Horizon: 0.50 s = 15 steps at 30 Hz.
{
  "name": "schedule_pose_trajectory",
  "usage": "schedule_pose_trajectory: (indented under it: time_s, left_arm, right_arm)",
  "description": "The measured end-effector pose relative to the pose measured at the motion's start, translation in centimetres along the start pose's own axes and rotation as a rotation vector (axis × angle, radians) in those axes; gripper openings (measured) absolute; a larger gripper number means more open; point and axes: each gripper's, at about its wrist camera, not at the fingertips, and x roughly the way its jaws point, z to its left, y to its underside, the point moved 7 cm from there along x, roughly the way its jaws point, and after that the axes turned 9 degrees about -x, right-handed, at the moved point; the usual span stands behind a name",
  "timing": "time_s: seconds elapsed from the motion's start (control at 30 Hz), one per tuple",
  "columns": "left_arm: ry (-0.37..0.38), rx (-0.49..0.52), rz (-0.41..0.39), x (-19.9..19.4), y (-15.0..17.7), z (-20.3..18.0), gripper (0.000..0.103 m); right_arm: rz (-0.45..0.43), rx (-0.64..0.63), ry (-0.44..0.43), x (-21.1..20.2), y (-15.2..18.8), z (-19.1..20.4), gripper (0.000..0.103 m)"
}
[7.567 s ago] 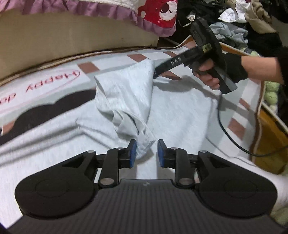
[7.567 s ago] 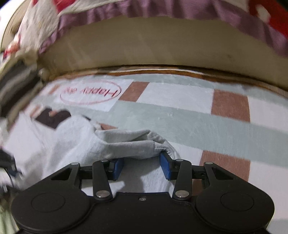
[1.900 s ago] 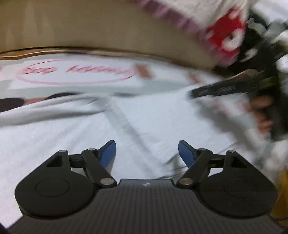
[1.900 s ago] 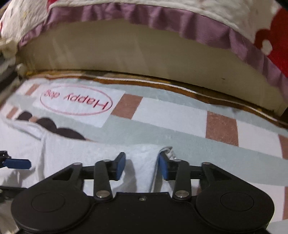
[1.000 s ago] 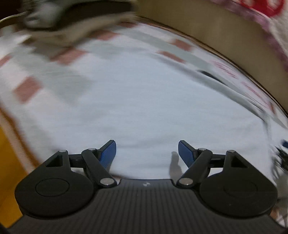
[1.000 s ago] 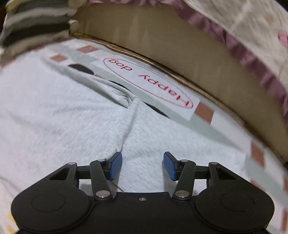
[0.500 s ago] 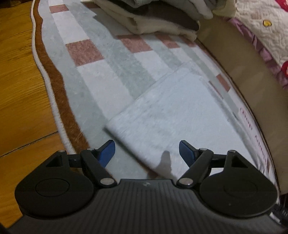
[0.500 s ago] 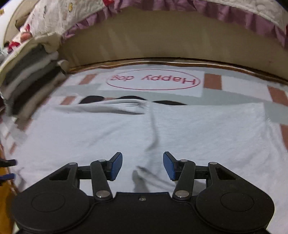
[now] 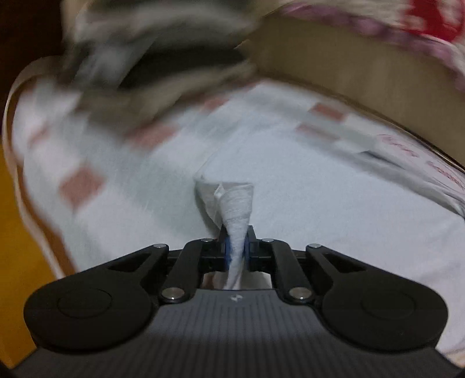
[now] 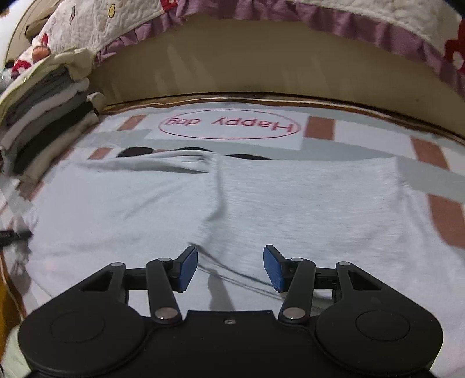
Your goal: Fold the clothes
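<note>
A light grey garment (image 10: 290,203) lies spread flat on a checked rug, with a fold line down its middle. My left gripper (image 9: 236,252) is shut on a bunched corner of the grey garment (image 9: 232,203) and lifts it a little; the left wrist view is blurred. My right gripper (image 10: 231,269) is open and empty, low over the garment's near edge. The tip of the left gripper (image 10: 11,236) shows at the far left of the right wrist view.
A stack of folded clothes (image 10: 43,122) stands at the rug's left end, also seen blurred in the left wrist view (image 9: 162,67). A bed side with a purple-frilled quilt (image 10: 290,20) runs along the back. The rug (image 10: 229,128) bears a "Happy dog" print. Wooden floor (image 9: 17,232) lies left.
My left gripper has closed on the garment's corner and swung with it. My right gripper has opened a little wider and stays over the near edge.
</note>
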Motion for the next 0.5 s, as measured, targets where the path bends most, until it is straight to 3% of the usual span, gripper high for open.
schedule_pose_trajectory:
  time_s: [0.1,0.23,0.37,0.5]
  left_arm:
    - [0.102,0.154,-0.048,-1.9,-1.9,-5.5,0.007]
    - [0.337,0.314,-0.090,-5.3,-3.6,-14.7,0.007]
    - [0.642,0.406,-0.018,-7.7,-2.6,-25.3,0.007]
    - [0.813,0.577,0.080,-9.7,1.8,-34.6,0.007]
  right_arm:
    - [0.004,0.024,0.012,-1.7,1.2,-2.0,0.056]
    - [0.020,0.090,0.004,-2.5,3.1,-5.2,0.057]
    - [0.008,0.176,-0.023,-2.9,3.3,-7.9,0.057]
    - [-0.002,0.182,-0.034,-4.2,4.2,-8.9,0.057]
